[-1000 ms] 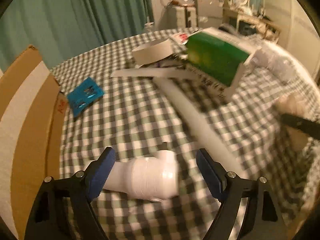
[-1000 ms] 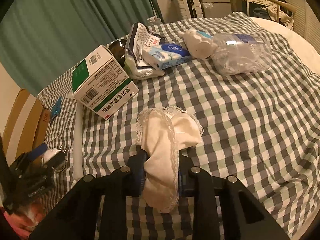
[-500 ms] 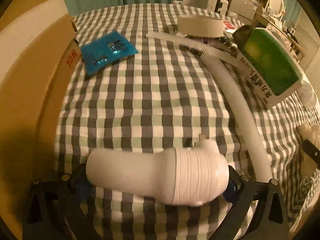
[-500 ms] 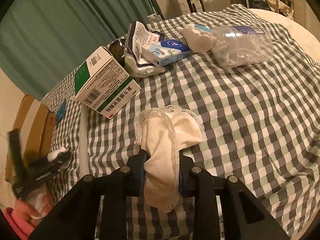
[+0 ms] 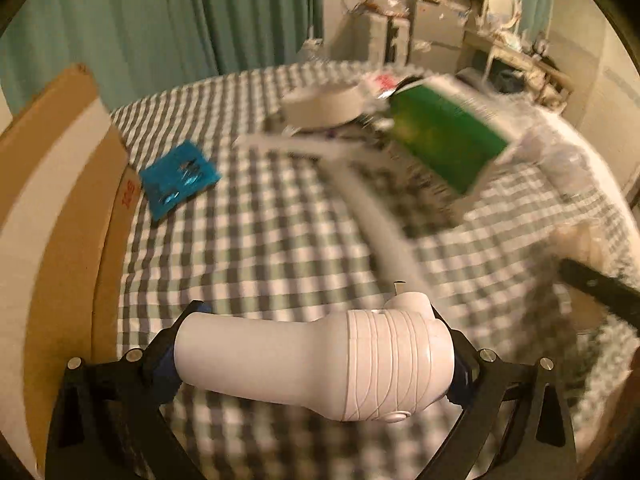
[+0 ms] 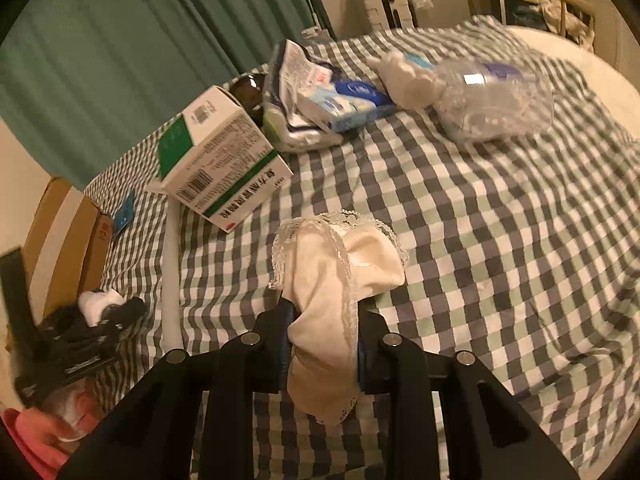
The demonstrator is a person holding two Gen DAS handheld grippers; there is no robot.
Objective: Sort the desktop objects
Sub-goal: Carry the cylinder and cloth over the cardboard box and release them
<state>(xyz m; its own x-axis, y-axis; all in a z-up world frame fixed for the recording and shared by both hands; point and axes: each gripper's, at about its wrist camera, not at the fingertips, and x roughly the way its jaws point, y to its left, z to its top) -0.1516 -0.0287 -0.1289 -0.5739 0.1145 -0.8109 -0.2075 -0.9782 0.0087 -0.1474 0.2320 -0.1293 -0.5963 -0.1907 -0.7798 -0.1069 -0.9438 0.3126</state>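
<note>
My left gripper (image 5: 316, 364) is shut on a white ribbed plastic device (image 5: 320, 364) and holds it crosswise above the checked cloth (image 5: 256, 248). It also shows small at the left of the right wrist view (image 6: 98, 306). My right gripper (image 6: 322, 340) is shut on a cream lace-trimmed cloth (image 6: 336, 280), which hangs between the fingers above the checked cloth (image 6: 500, 260).
A cardboard box (image 5: 52, 208) stands at the left. On the cloth lie a blue packet (image 5: 178, 176), a long white tube (image 5: 380, 232), a tape roll (image 5: 320, 106), a green and white carton (image 6: 216, 156), wipe packs (image 6: 320, 104) and a clear plastic container (image 6: 492, 100).
My left gripper closed on the white device and lifted it off the cloth, and its view swung up. My right gripper keeps its hold on the cream cloth, nearly still.
</note>
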